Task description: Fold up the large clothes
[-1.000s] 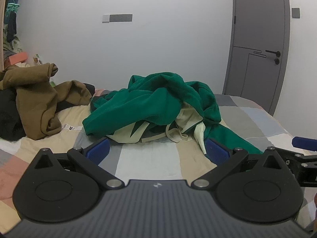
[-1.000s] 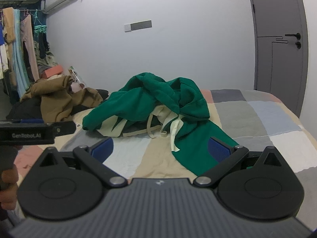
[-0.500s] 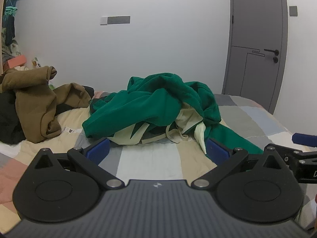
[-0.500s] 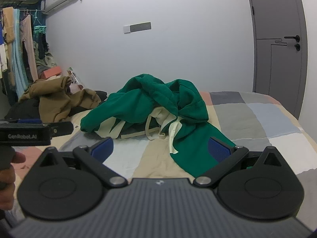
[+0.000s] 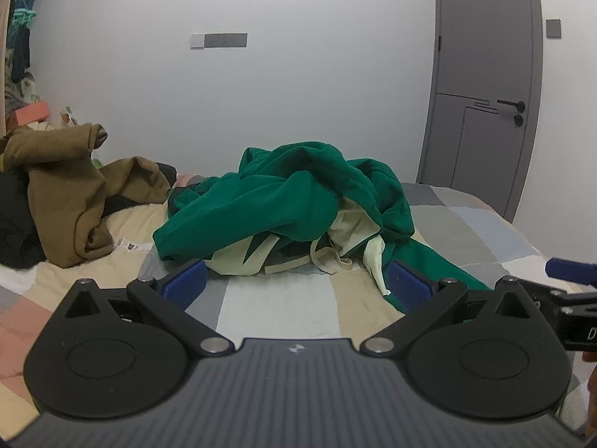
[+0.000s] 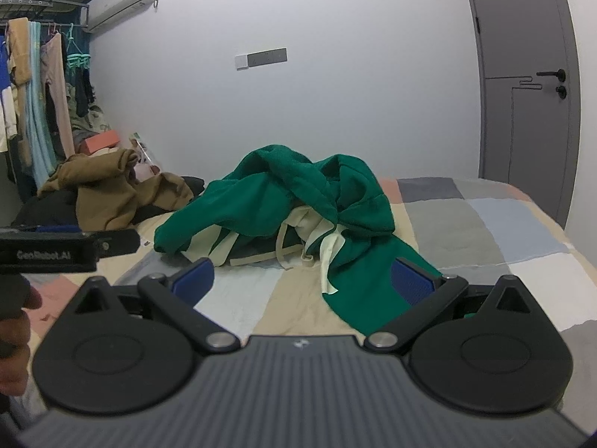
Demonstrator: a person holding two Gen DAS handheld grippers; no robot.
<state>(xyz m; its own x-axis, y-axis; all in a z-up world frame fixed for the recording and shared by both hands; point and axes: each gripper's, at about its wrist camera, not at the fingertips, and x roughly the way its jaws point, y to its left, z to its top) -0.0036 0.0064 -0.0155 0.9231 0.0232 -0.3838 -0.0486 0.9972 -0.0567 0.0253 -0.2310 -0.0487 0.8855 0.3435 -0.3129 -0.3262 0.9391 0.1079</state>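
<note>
Hoodie [image 5: 298,194], green with cream lining and drawcords, lies crumpled mid-bed on the patchwork bedspread [image 5: 276,302], one green panel trailing toward the near right. Left tongs [image 5: 296,285] spread wide, blue pads empty, just short of the heap's near edge. Right tongs [image 6: 302,280] likewise spread and empty, right pad over the trailing panel. Brown garment [image 5: 63,194] piled at left, apart from the hoodie. Grey door [image 6: 522,74] at far right.
</note>
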